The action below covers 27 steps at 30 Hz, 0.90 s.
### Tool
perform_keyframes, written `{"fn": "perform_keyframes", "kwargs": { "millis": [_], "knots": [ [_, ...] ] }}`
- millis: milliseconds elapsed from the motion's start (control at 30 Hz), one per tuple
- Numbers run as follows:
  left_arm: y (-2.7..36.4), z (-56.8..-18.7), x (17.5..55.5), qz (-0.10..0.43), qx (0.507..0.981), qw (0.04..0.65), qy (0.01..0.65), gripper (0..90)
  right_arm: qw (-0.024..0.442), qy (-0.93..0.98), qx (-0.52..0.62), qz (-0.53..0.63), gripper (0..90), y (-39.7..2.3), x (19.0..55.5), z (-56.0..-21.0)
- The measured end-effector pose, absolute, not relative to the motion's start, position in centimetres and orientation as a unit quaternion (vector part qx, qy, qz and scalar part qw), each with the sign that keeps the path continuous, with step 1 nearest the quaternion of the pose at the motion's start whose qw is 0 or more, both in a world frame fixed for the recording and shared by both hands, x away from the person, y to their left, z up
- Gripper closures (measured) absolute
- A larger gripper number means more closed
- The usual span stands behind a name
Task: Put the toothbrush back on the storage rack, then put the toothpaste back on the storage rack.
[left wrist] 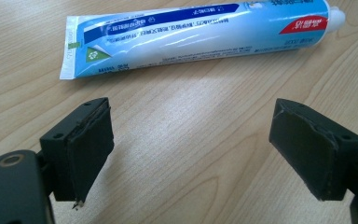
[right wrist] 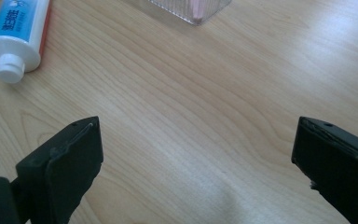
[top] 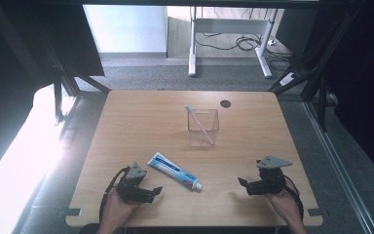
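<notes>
- Left gripper (top: 152,191): jaws spread, near the blue-and-white plastic toothpaste tube (top: 174,171), apart from it.
- Right gripper (top: 244,185): jaws spread over bare wooden table (top: 126,126) beside its near edge.

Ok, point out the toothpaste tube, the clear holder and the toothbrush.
toothpaste tube (top: 174,170), high view, middle of its body.
clear holder (top: 213,127), high view, right wall.
toothbrush (top: 198,121), high view, pink handle.

Grey carpet (top: 141,73), white desk legs (top: 193,48), tangled cables (top: 246,43).
</notes>
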<state>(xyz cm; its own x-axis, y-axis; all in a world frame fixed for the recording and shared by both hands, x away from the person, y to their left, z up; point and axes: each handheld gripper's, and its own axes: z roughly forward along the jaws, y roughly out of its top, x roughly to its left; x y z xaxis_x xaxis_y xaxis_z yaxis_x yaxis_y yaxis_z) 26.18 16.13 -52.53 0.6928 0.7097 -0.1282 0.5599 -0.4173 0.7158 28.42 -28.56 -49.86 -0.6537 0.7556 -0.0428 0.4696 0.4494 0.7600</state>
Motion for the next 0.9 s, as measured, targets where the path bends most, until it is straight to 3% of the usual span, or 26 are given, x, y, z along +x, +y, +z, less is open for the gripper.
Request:
{"fn": "perform_keyframes", "kwargs": {
  "millis": [567,900],
  "knots": [
    [15.9,-52.4,26.3,0.102,0.838,0.379,0.378,16.1,0.183,0.828,0.376,0.374,2.3,-29.4,27.6,-51.5],
    [15.5,-52.0,26.4,0.098,0.841,0.383,0.368,27.2,0.185,0.831,0.377,0.365,2.9,-29.6,27.7,-51.8]
  ]
}}
